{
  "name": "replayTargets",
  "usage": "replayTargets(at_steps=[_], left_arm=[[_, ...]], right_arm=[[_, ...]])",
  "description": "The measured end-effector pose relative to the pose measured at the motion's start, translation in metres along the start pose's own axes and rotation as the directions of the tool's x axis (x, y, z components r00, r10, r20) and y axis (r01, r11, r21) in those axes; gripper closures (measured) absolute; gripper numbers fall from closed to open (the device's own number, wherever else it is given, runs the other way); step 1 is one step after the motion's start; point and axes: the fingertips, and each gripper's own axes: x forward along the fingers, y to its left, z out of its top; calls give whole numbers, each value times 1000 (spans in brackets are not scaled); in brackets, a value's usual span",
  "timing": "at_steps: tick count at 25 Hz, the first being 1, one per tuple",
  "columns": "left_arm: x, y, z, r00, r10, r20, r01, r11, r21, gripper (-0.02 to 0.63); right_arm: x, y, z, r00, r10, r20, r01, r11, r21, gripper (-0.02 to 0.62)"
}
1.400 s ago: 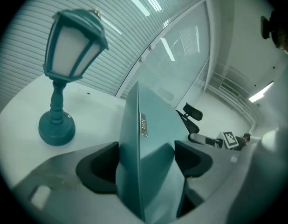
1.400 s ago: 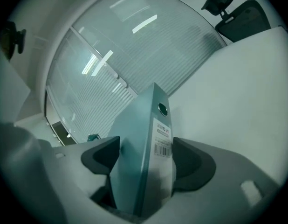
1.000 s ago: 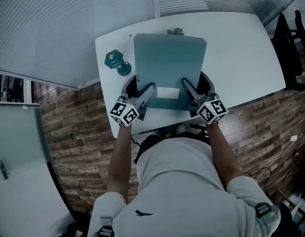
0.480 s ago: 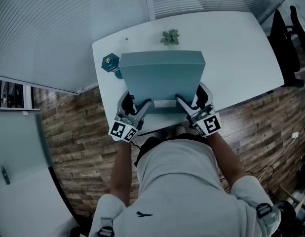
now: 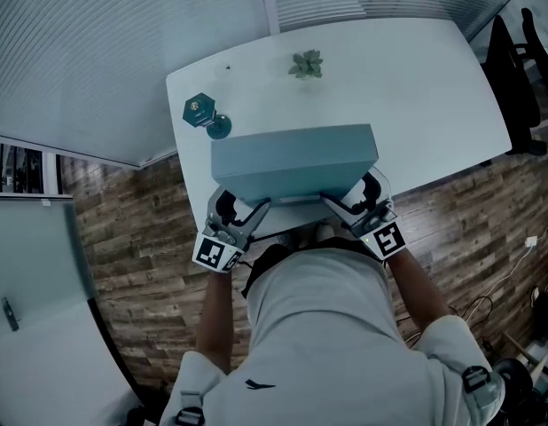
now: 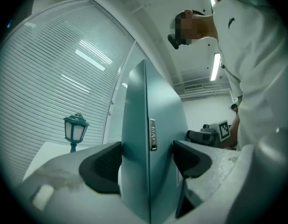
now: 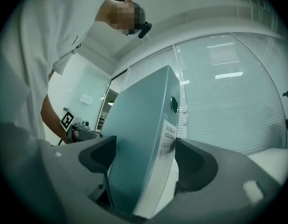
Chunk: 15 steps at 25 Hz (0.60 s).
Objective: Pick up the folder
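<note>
- Now the folder [image 5: 292,160], flat on the table [image 5: 416,87] a second ago, is tipped up steeply and drawn toward the person.
- It is clamped at its near edge by the left gripper [image 5: 245,204] and right gripper [image 5: 352,198], with wide-set pads pressed on both faces.
- The right jaws have just been opened slightly further, with the folder between them.
- The pick-up is judged under way; whether the far edge is clear of the table cannot be told.

Cool, dim teal cast; ceiling strip light [image 6: 215,66] glows; fisheye edges darken
</note>
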Motion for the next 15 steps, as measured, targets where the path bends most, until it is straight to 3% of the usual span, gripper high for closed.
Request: replayTargets(at_steps=[7, 15], left_arm=[[-7, -6, 12, 1000, -30, 2, 30, 1000, 6, 247], [-8, -12, 23, 997, -73, -3, 73, 997, 6, 159]], right_arm=[[-5, 4, 3, 998, 65, -25, -65, 998, 24, 184], [-3, 15, 5, 980, 176, -92, -171, 984, 59, 104]])
